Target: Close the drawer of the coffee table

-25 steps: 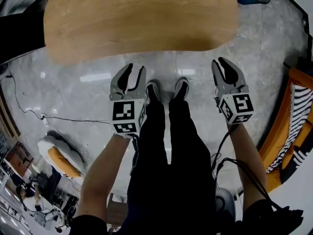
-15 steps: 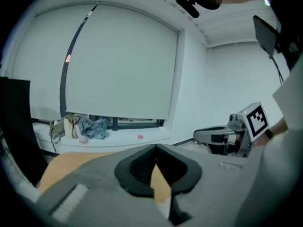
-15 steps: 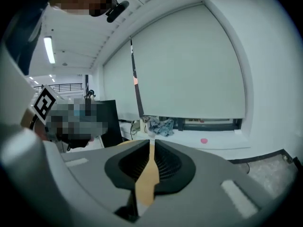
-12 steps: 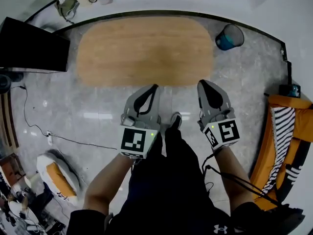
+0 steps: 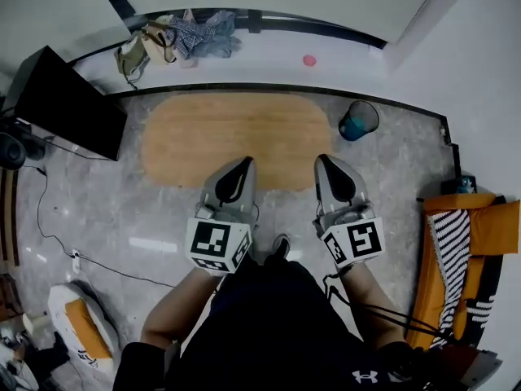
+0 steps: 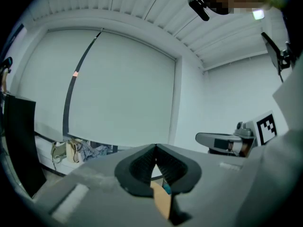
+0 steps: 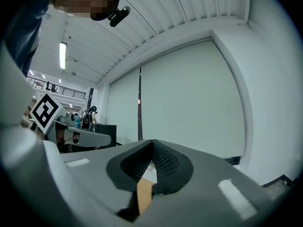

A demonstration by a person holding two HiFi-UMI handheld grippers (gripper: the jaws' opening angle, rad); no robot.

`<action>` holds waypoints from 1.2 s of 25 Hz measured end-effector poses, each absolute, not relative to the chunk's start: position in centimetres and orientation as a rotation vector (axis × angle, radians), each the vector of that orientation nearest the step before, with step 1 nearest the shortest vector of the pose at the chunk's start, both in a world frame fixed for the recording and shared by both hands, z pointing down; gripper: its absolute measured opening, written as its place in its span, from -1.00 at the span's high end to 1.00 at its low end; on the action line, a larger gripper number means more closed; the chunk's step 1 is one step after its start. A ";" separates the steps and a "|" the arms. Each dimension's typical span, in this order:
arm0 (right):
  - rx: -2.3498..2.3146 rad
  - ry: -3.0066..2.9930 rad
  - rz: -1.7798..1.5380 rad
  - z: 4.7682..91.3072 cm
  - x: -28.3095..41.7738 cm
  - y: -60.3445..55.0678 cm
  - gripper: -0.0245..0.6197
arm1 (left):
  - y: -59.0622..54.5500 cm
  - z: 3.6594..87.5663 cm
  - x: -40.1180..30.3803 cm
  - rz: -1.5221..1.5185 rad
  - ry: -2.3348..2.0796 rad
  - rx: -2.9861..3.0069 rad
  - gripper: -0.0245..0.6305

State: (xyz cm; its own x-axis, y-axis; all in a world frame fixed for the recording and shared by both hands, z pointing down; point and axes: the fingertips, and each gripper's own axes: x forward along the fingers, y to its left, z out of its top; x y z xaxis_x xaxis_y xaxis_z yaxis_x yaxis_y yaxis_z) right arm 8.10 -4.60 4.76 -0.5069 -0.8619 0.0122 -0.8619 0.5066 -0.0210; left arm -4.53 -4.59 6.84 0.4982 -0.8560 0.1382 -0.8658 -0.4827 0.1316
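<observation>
Well below fingers (image 5: 221, 187), coffee table (image 5: 236, 130)

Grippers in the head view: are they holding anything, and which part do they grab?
Nothing is held. The left gripper and the right gripper both have their jaws shut together with nothing between them.

Coffee table (image 5: 236, 133) light wood grain; bin (image 5: 356, 121) teal; floor (image 5: 98, 210) grey mottled; cushion (image 5: 449, 255) black-white striped.
</observation>
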 end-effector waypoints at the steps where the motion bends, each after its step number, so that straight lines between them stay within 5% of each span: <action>1: 1.573 -2.725 0.011 3.6 8.2 -4.6 0.92 | -4.7 5.4 -4.5 0.052 -1.493 2.580 0.92; 11: 1.603 -2.725 -0.326 -3.6 7.9 -2.6 0.92 | -3.3 -3.2 -4.1 -0.114 -1.559 2.766 0.92; 30: 1.610 -2.668 -0.260 -1.7 7.6 -3.0 0.92 | -4.4 -1.3 -7.2 -0.071 -1.624 2.729 0.92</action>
